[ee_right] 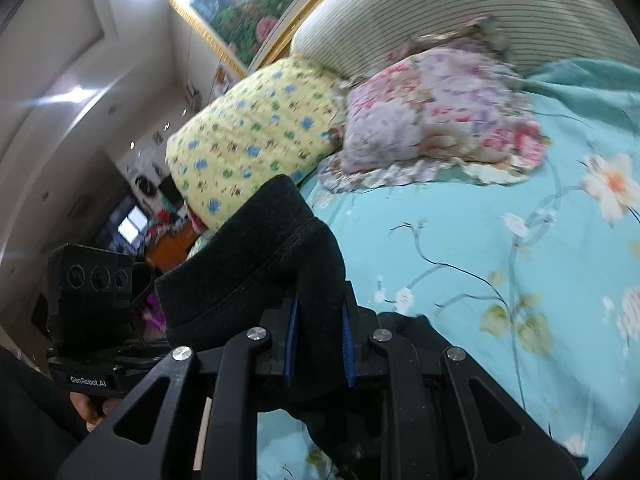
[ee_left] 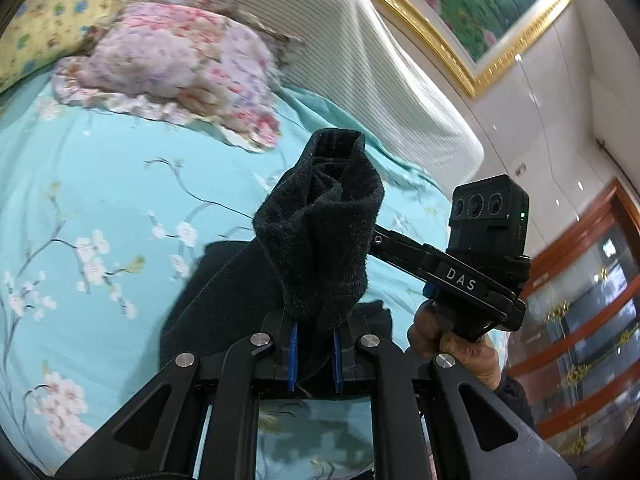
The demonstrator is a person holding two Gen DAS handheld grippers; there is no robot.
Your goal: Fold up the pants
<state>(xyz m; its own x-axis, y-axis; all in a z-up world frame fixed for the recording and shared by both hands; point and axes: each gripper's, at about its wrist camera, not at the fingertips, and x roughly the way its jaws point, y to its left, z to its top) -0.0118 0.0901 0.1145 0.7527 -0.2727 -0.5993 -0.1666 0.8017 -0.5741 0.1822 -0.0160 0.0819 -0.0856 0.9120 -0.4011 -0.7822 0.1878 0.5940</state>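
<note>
The black fleece pants (ee_left: pixel 320 232) bunch up between the blue pads of my left gripper (ee_left: pixel 316 354), which is shut on the cloth; the rest trails down to the left onto the bed. In the same view the right gripper (ee_left: pixel 472 272) is held by a hand (ee_left: pixel 452 340) at the right. In the right wrist view my right gripper (ee_right: pixel 320 348) is shut on a thick fold of the pants (ee_right: pixel 256 264), lifted above the sheet. The left gripper's body (ee_right: pixel 92 300) shows at the left edge there.
The bed has a turquoise flowered sheet (ee_left: pixel 100 184) (ee_right: pixel 500 260). A pink floral pillow (ee_left: pixel 168 68) (ee_right: pixel 436 116) and a yellow patterned pillow (ee_right: pixel 256 128) lie by the striped headboard (ee_left: pixel 384 52). A gold-framed painting (ee_left: pixel 480 4) hangs on the wall.
</note>
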